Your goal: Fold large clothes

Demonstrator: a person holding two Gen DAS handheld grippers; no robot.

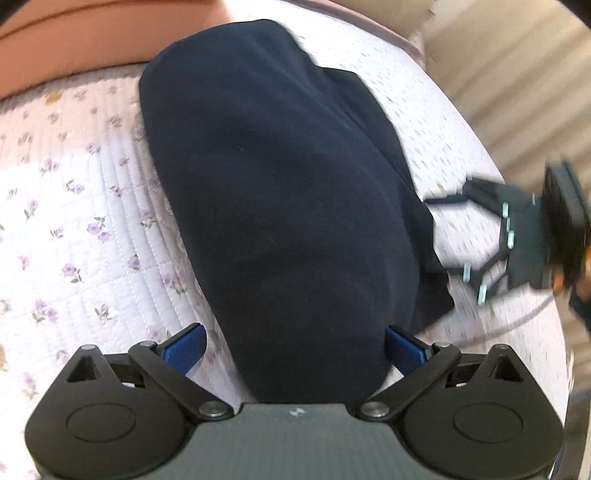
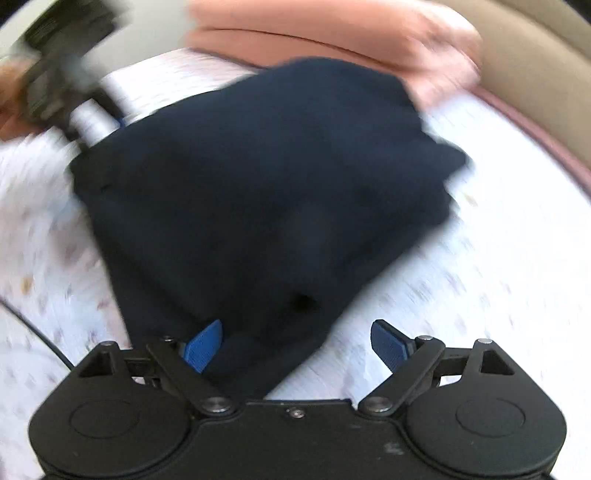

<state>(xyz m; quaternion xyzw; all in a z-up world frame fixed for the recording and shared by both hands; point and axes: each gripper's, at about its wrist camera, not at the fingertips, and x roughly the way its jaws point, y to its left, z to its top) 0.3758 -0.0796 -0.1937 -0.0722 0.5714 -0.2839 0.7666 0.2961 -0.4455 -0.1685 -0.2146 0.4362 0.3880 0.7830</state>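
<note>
- A dark navy garment [image 1: 280, 177], already folded into a thick, compact bundle, lay on a white quilted bedspread [image 1: 74, 221] printed with small purple flowers.
- The left gripper [image 1: 295, 350] had its blue pads spread wide on either side of the bundle's near end; the cloth lay between them, but the pads did not appear to be pressing it.
- The right gripper [image 2: 295, 345] was also wide open. Its left pad sat at the edge of the garment's near corner and its right pad hung over bare bedspread, so it gripped nothing.
- In the left wrist view, the right gripper appeared just beside the garment's right edge, blurred by motion.
- Judgement: the fold looked nearly complete. To finish well, each gripper would need to close on an edge through all layers, because a thick bundle can slip apart or spring open if only the top layer is caught.
- A loose flap [image 1: 432, 295] stuck out at the bundle's right side and might need tucking.
- A peach-coloured pillow [image 2: 332, 33] lay just behind the garment, limiting room on the far side.
- A thin dark cable [image 2: 33, 332] trailed across the bedspread beside the right gripper and could snag.
</note>
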